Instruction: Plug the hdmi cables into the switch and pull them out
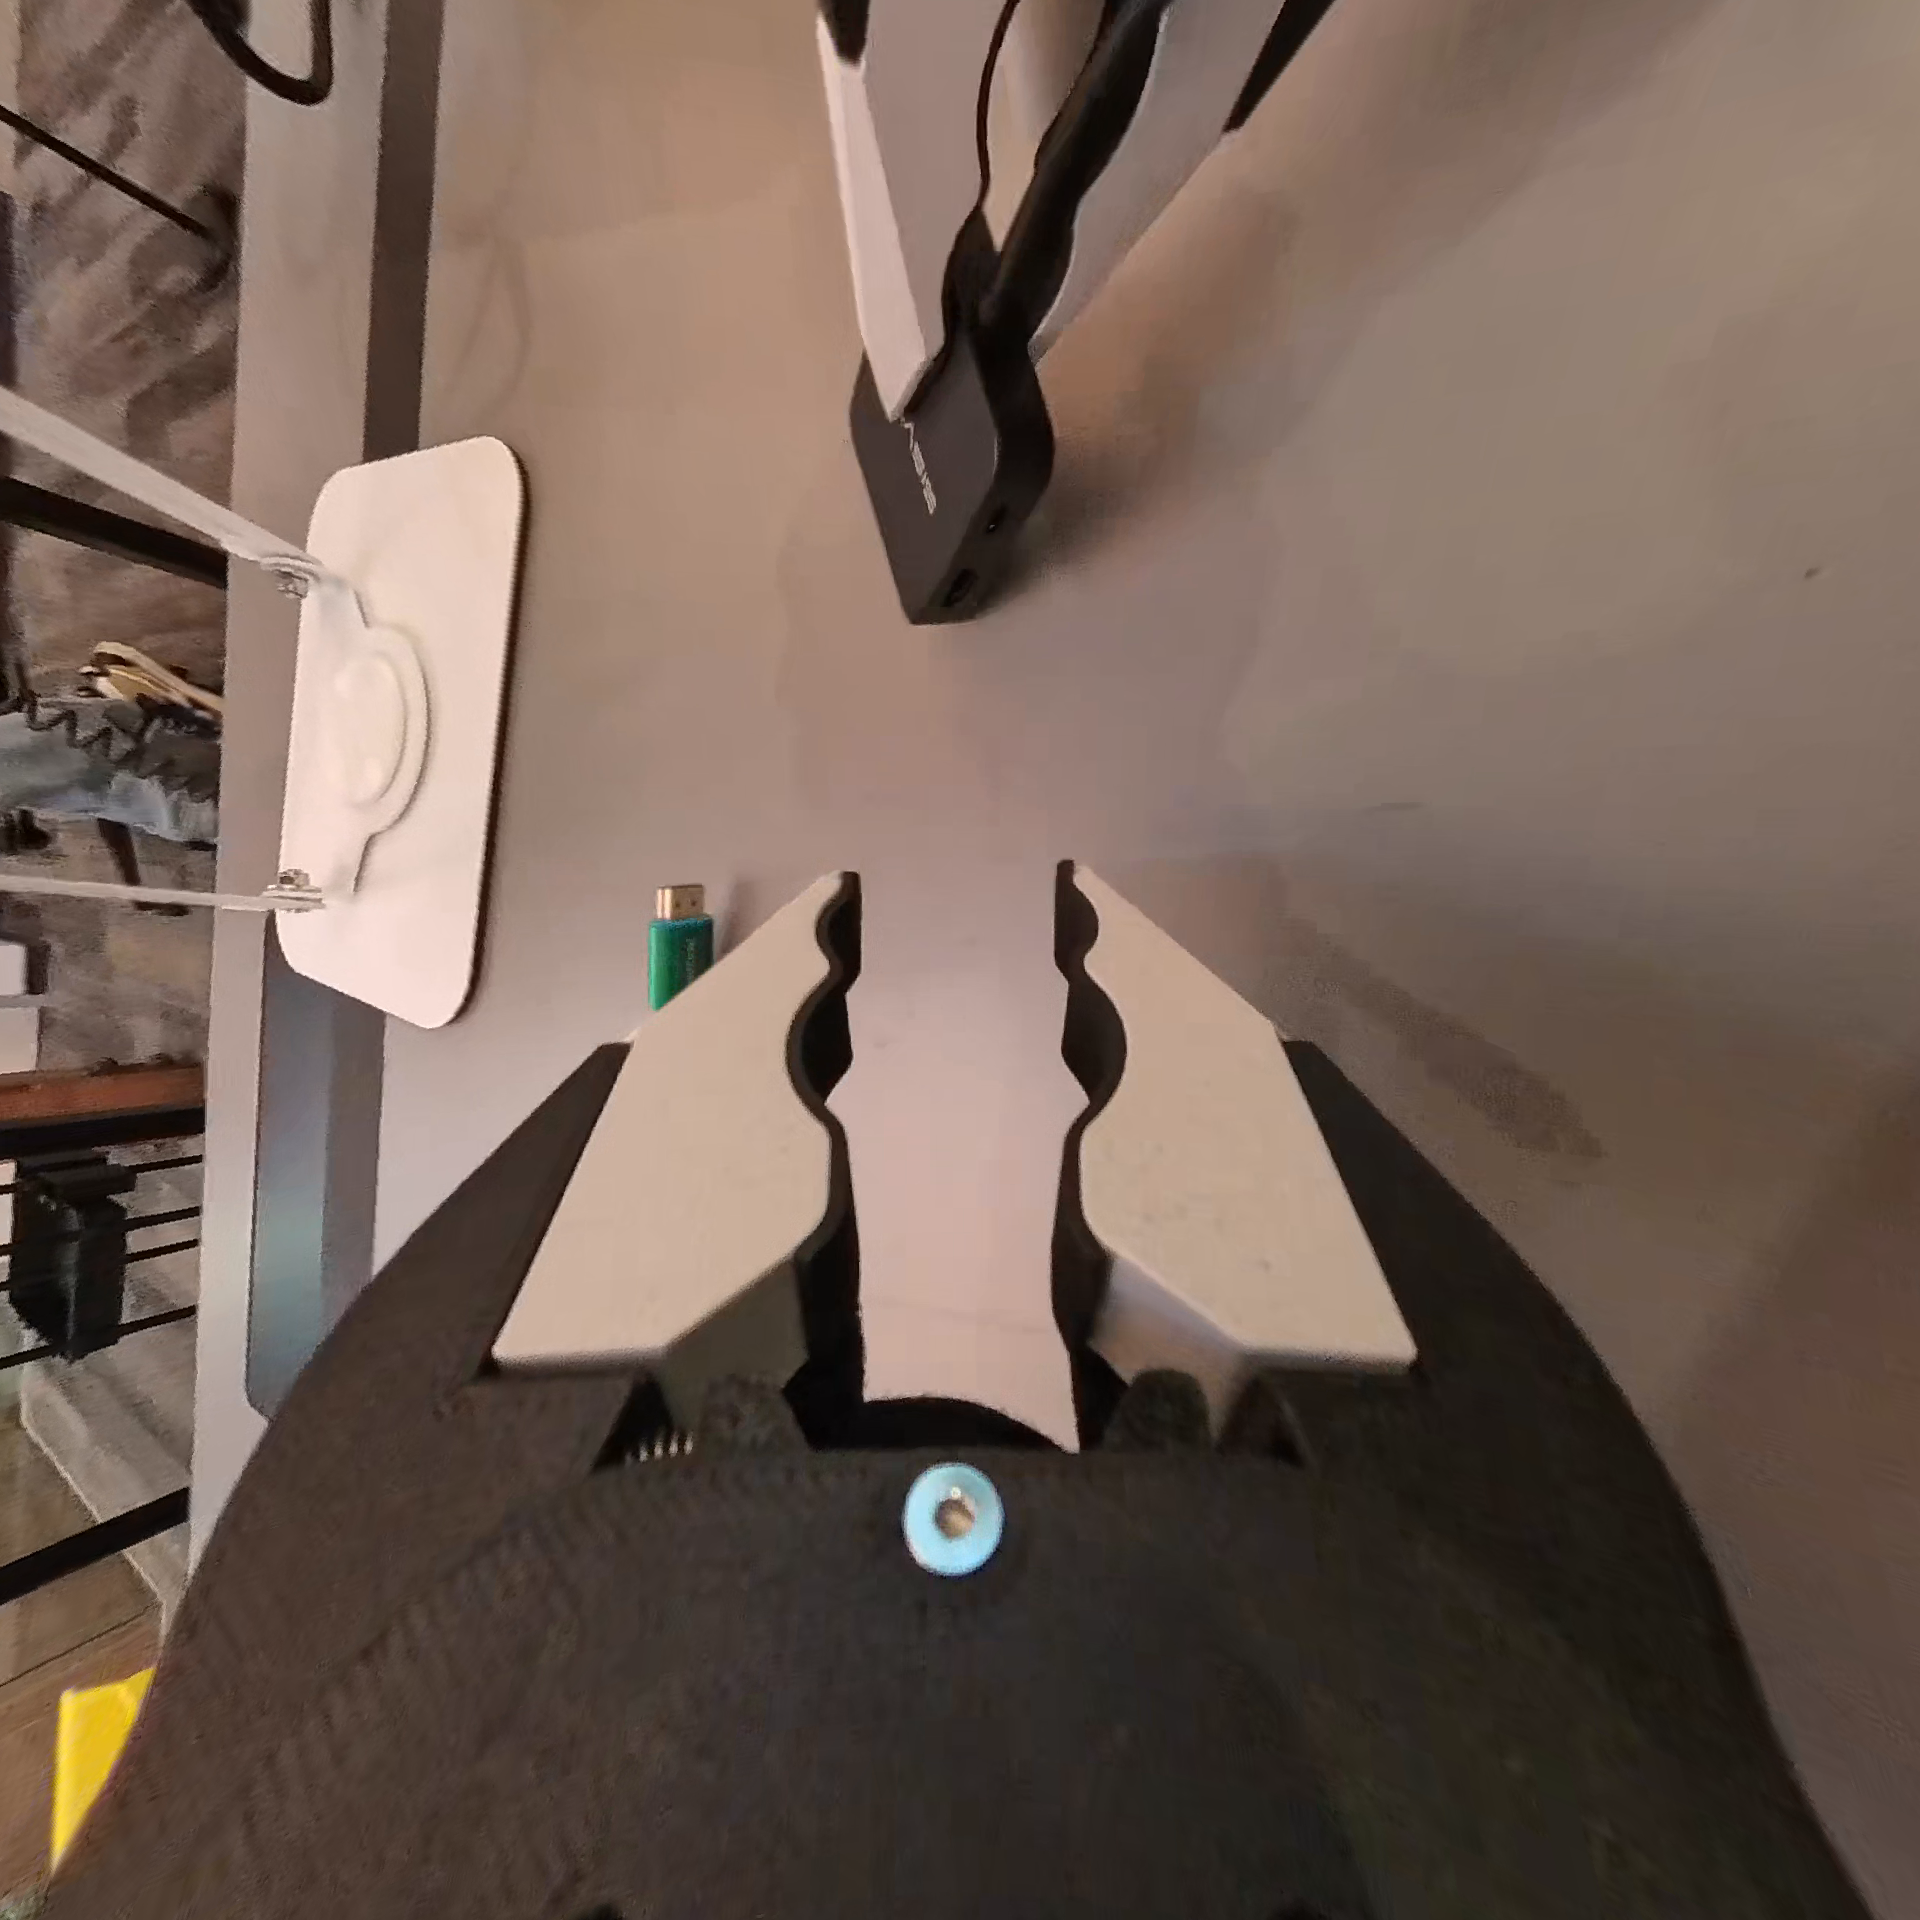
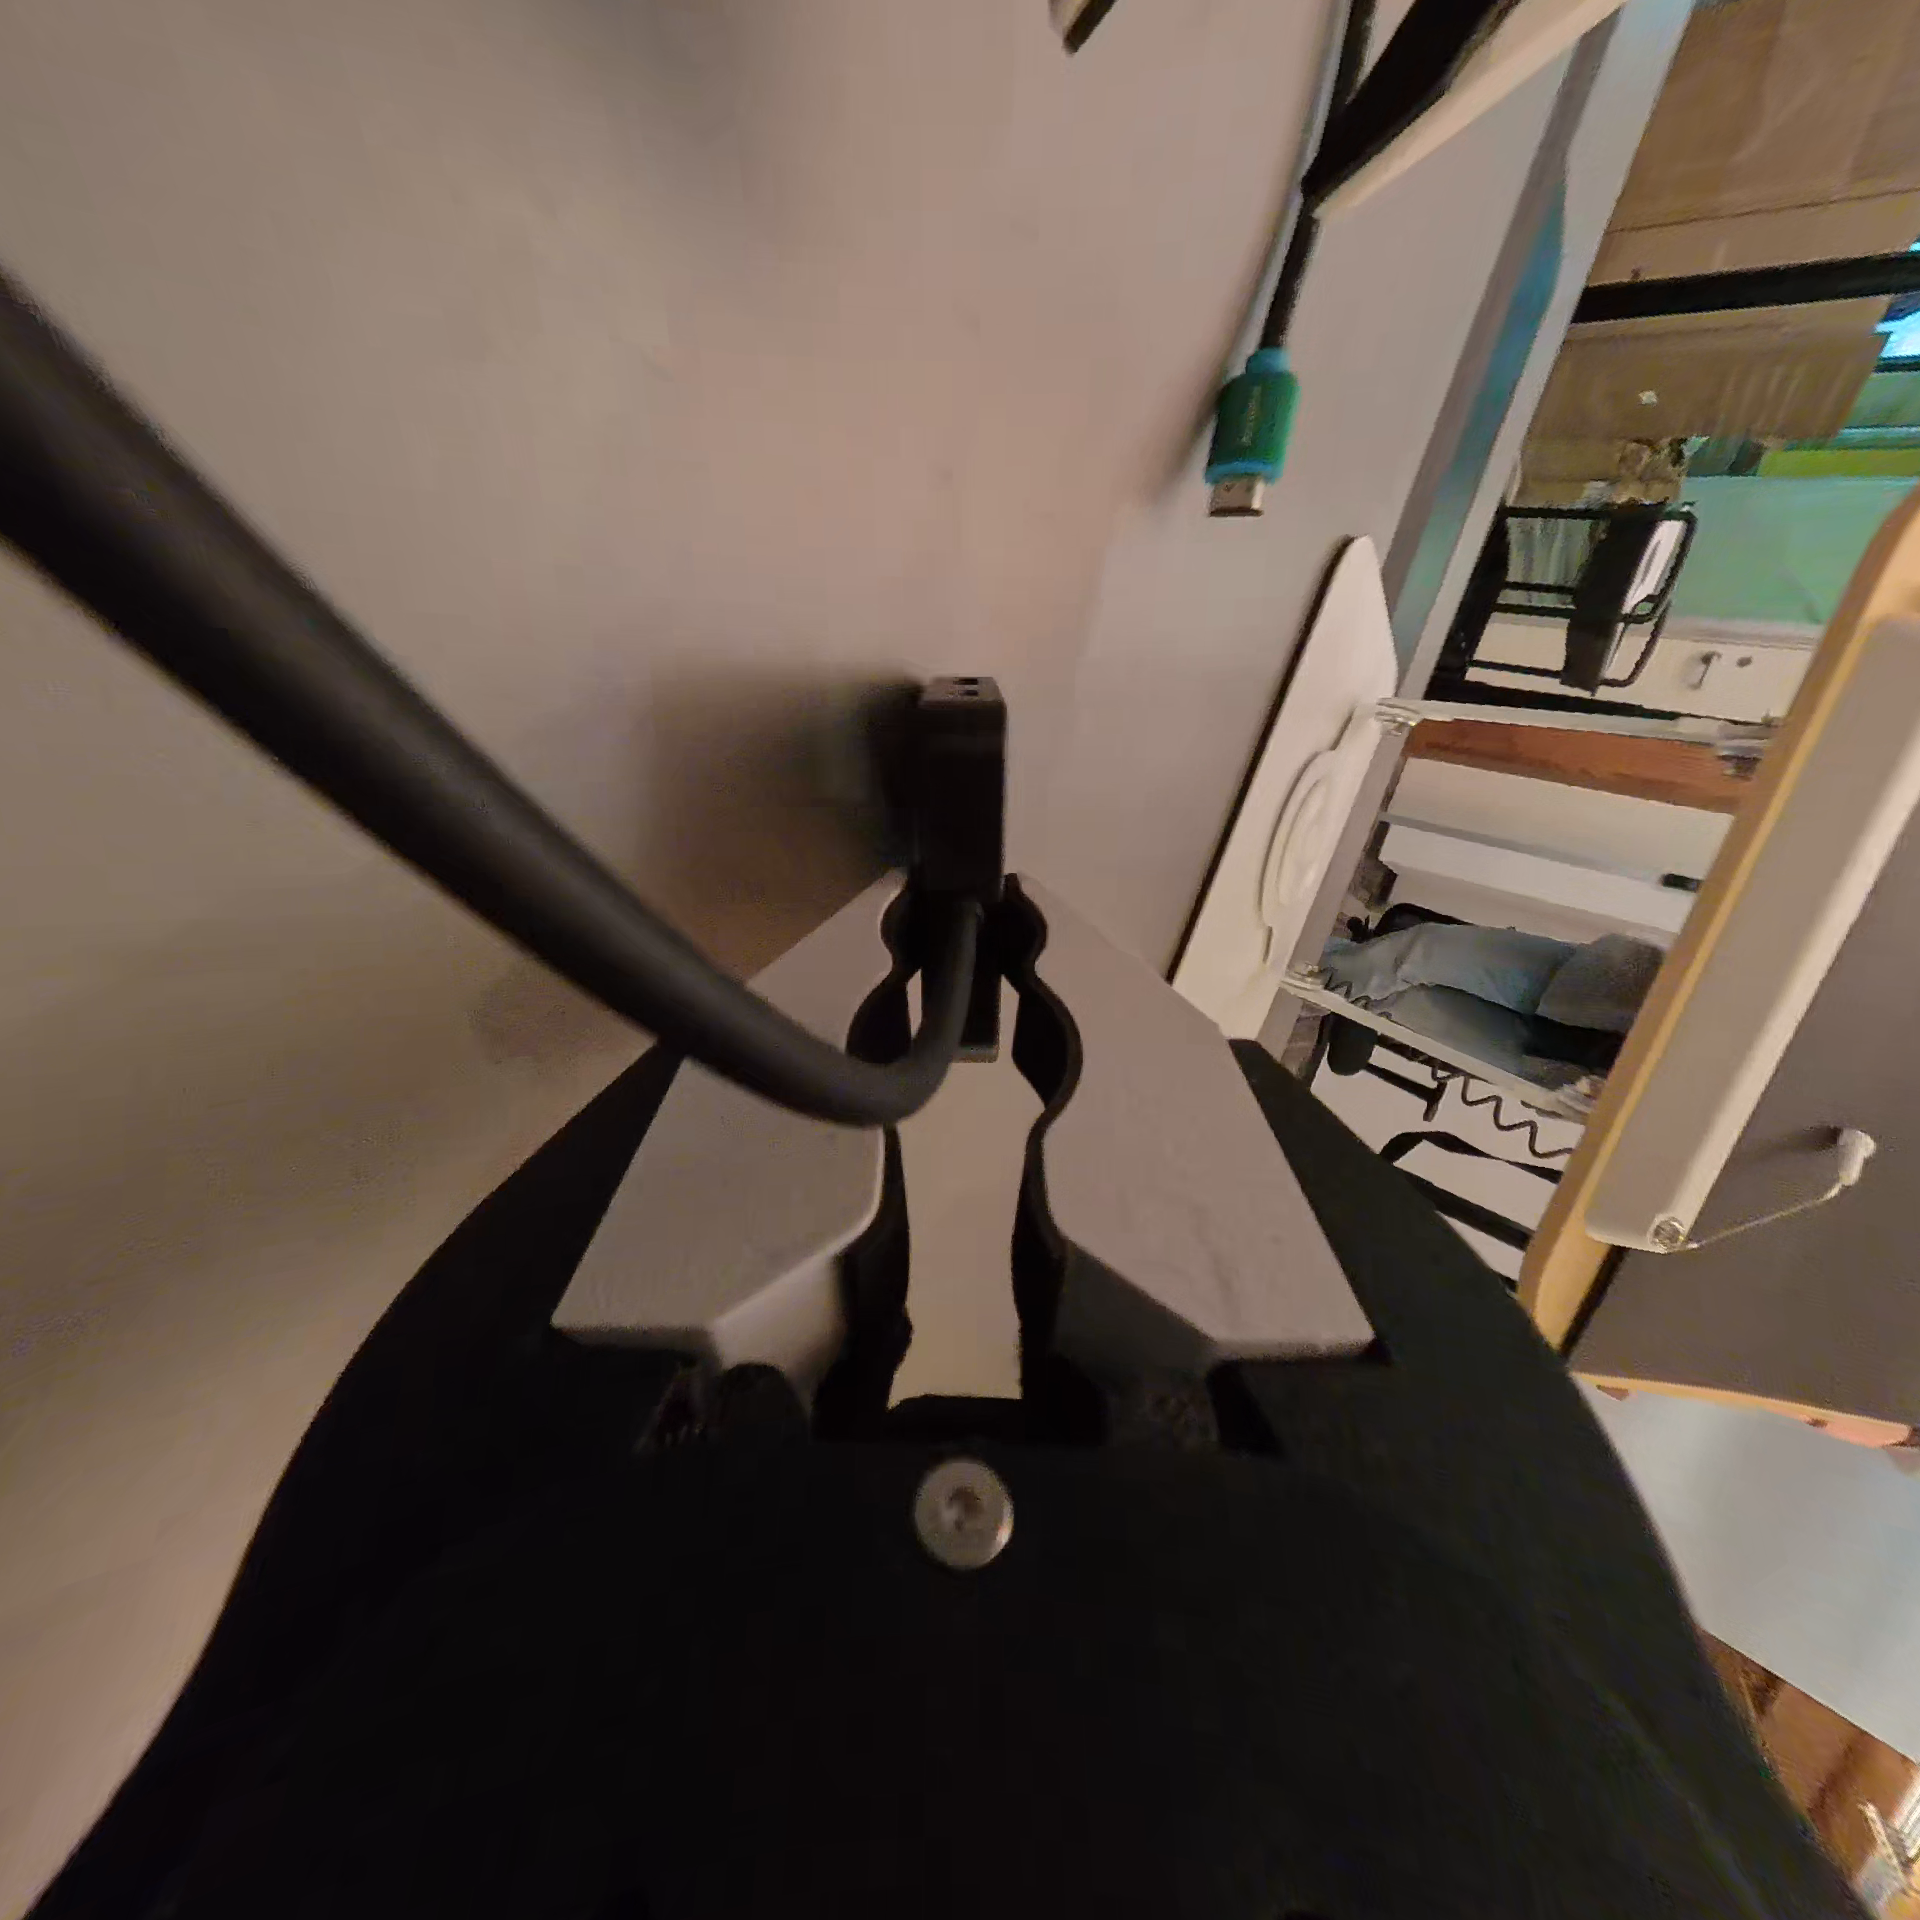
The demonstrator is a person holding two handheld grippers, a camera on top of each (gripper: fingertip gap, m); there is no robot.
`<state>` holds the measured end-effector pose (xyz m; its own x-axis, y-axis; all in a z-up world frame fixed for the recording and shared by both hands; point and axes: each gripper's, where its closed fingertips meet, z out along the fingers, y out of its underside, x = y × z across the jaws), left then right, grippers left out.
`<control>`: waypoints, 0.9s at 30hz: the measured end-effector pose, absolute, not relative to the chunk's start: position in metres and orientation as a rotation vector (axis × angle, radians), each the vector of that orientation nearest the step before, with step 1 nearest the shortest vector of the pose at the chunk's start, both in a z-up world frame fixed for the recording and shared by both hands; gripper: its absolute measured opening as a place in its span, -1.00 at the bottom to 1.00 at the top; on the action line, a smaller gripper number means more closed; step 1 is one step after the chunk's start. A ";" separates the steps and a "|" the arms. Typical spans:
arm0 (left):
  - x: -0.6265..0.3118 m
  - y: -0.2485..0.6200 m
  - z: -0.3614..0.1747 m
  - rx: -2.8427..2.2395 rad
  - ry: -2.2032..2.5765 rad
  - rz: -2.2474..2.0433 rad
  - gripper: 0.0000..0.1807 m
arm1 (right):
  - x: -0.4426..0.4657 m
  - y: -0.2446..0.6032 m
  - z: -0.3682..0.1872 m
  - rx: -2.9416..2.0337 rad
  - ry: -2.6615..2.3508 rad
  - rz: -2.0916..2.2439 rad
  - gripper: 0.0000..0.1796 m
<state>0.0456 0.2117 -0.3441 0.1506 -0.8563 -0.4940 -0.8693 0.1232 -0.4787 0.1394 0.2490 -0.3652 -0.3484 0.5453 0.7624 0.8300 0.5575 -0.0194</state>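
My right gripper [image 2: 954, 894] is shut on the near end of a small black switch [image 2: 961, 790], holding it on the grey table. A thick black cable [image 2: 312, 686] leaves the switch's near end and curves off to the left. In the left wrist view the switch [image 1: 951, 488] lies ahead with the right gripper [image 1: 966, 364] clamped on its far end; the ports on its near face are empty. My left gripper [image 1: 956, 883] is open and empty, low over the table. A green HDMI plug [image 1: 681, 945] lies just left of its left finger. The plug also shows in the right wrist view [image 2: 1252, 426].
A white rounded board [image 1: 416, 727] with a clear bracket lies near the table's left edge [image 1: 312, 1143]; it also shows in the right wrist view [image 2: 1288, 790]. Shelves and furniture stand beyond the edge. Between my left fingertips and the green HDMI plug [image 1: 681, 945] there is roughly 10 cm. My right wrist view [image 2: 1252, 441] looks at it from another angle.
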 end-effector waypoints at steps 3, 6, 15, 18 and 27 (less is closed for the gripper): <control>0.044 0.209 -0.349 -1.707 1.683 0.034 -0.60 | 0.141 0.249 -0.372 -1.109 -2.059 -0.498 -0.84; 0.041 0.208 -0.349 -1.719 1.677 0.033 -0.60 | 0.144 0.250 -0.378 -1.132 -2.080 -0.510 -0.74; 0.020 0.201 -0.349 -1.771 1.662 0.045 -0.59 | 0.148 0.242 -0.378 -1.212 -2.148 -0.433 -0.69; 0.017 0.196 -0.346 -1.789 1.638 0.002 -0.58 | 0.151 0.238 -0.377 -1.262 -2.182 -0.382 -0.64; -0.007 0.208 -0.343 -1.858 1.568 0.055 -0.57 | 0.158 0.229 -0.379 -1.309 -2.256 -0.319 -0.61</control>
<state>-0.0067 0.2085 -0.3426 0.2679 -0.8516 -0.4506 -0.8813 -0.0276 -0.4718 0.1579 0.2292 -0.3787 -0.4062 0.7406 0.5352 0.8600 0.5079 -0.0502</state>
